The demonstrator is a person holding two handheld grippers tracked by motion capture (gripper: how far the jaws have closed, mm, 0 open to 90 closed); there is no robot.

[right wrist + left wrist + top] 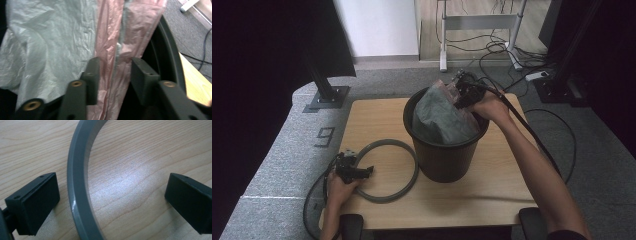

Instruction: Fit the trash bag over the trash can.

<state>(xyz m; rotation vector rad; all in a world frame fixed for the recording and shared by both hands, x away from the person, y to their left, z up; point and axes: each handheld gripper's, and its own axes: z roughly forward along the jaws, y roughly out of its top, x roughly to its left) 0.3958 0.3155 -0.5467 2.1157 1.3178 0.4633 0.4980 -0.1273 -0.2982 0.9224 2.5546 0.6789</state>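
Observation:
A black bin (442,160) stands mid-table with a crumpled grey-green and pink plastic bag (439,120) bulging out of its top. My right gripper (464,92) is at the bin's far right rim, shut on a folded pink edge of the bag (107,45); its jaws (113,62) pinch the film just inside the bin's rim (167,50). A grey ring (416,167) lies flat on the wooden table (377,115) left of the bin. My left gripper (364,171) rests low over the ring's near left arc, open wide (112,185), with the ring (76,182) passing between the jaws close to the left one.
A black stand base (329,95) sits on the carpet beyond the table's left back corner. Cables and a white power strip (537,76) lie on the floor at the right back. Black pads (532,220) flank the table's front edge.

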